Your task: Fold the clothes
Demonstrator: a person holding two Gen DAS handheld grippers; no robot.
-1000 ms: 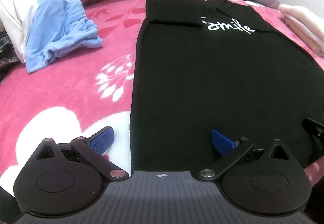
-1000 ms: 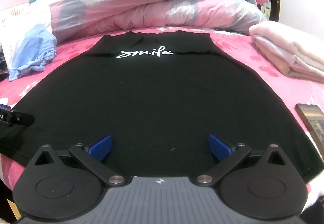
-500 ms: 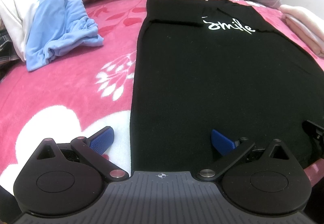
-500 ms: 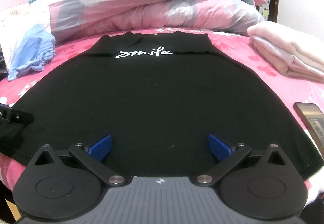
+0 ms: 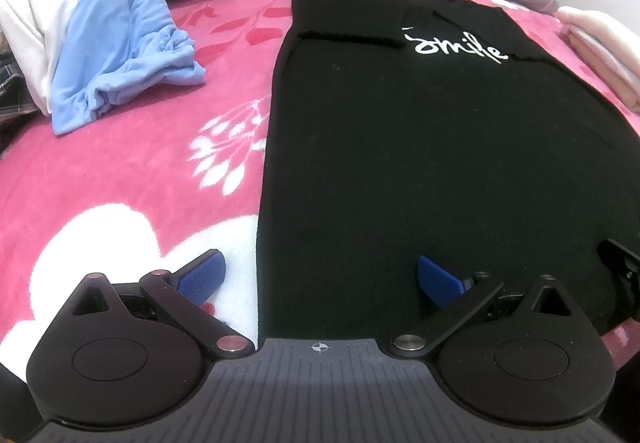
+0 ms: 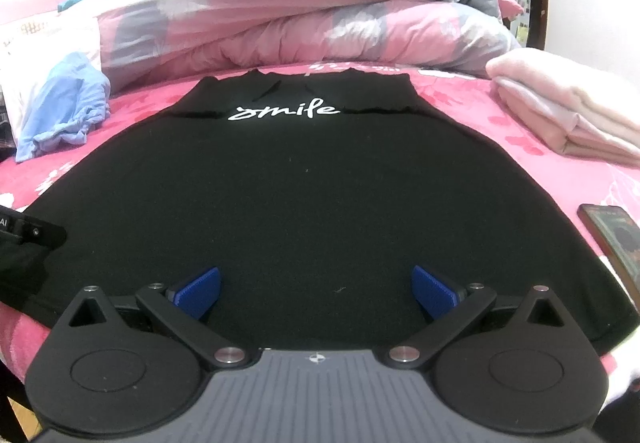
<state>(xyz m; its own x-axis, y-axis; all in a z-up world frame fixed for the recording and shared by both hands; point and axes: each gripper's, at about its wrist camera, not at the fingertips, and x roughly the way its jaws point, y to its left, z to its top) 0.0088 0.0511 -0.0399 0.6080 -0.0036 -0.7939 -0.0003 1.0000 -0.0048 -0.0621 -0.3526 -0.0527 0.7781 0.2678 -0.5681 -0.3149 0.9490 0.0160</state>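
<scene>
The black shirt (image 6: 312,195) lies flat on the pink bedspread (image 5: 132,171), its white "smile" print (image 6: 284,111) toward 12 o'clock and its hem nearest the cameras at 6 o'clock. Both sleeves look already turned in, judging by the folded edges that run across beside the print, so the side folds seem done. What is left, by my reading, is to bring the hem up toward the collar.

The left gripper (image 5: 318,277) hovers with its jaws spread wide and empty over the hem's left corner: one blue finger sits over the bedspread, the other over the cloth. The right gripper (image 6: 316,285) is likewise spread and grasps nothing, both fingers low over the hem. Whether either touches the cloth I cannot tell.

At 10 o'clock a crumpled blue garment (image 5: 116,55) waits unfolded. At 2 o'clock a pink folded pile (image 6: 560,111) rests, and a phone (image 6: 612,239) lies at 3 o'clock.
</scene>
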